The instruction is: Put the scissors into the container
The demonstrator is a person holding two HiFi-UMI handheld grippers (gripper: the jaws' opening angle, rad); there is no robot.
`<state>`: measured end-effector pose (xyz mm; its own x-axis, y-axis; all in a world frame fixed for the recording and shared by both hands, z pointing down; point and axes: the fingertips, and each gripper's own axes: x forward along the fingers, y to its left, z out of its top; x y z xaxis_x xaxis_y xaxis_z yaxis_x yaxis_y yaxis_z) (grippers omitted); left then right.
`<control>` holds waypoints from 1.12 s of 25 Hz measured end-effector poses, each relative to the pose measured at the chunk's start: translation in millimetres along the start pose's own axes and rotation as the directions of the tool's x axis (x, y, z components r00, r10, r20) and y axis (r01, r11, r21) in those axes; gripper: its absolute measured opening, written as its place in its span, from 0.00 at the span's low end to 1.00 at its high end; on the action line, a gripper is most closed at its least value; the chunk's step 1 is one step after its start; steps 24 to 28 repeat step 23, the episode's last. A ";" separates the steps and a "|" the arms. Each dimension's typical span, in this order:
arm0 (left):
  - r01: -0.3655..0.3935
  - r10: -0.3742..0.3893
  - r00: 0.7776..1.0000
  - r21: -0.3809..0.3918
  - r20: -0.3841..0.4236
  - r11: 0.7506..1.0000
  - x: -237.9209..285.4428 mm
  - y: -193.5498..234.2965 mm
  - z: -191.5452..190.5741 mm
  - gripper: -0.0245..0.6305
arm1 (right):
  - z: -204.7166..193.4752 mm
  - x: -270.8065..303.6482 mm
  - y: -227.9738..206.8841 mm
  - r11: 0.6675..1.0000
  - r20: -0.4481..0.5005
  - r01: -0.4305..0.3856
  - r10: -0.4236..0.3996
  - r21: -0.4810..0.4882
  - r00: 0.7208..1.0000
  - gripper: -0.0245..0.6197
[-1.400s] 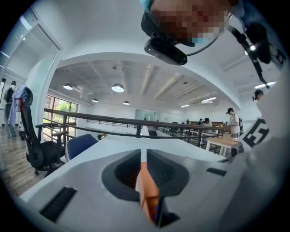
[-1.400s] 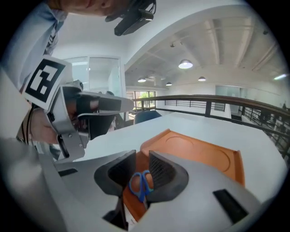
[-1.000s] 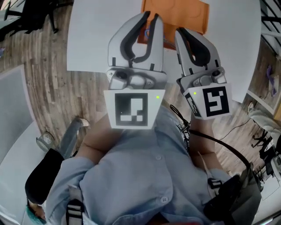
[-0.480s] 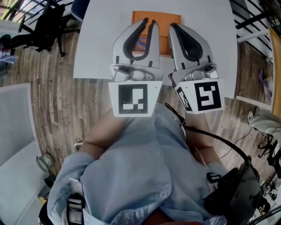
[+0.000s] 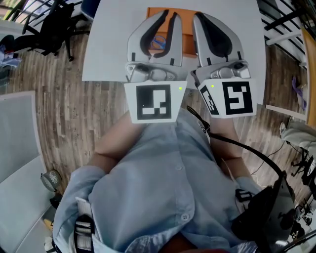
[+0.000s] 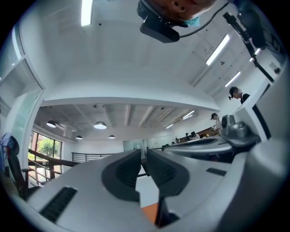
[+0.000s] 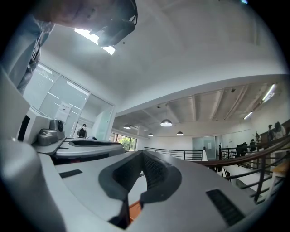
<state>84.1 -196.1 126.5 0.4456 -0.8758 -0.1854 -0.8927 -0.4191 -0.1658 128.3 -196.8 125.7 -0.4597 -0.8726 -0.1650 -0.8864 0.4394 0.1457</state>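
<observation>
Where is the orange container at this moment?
In the head view, the orange container lies at top centre on the white table, mostly hidden behind the left gripper and the right gripper.

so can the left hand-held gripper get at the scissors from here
Probably yes: the left hand-held gripper hangs over the scissors, nothing between them, though its jaws stand only slightly apart.
</observation>
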 end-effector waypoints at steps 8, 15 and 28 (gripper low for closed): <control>0.003 -0.003 1.000 0.005 -0.004 1.000 2.2 4.1 -1.9 0.11 | 0.5 1.2 1.7 1.000 0.012 0.007 -0.007 0.006 1.000 0.05; 0.007 -0.007 1.000 0.007 -0.008 1.000 0.8 0.8 -1.8 0.11 | 0.9 -2.0 2.8 1.000 0.012 0.003 -0.003 0.010 1.000 0.05; 0.005 -0.005 1.000 0.014 -0.011 1.000 5.0 5.1 -6.1 0.11 | -4.1 4.5 4.3 1.000 0.007 -0.007 0.007 0.009 1.000 0.05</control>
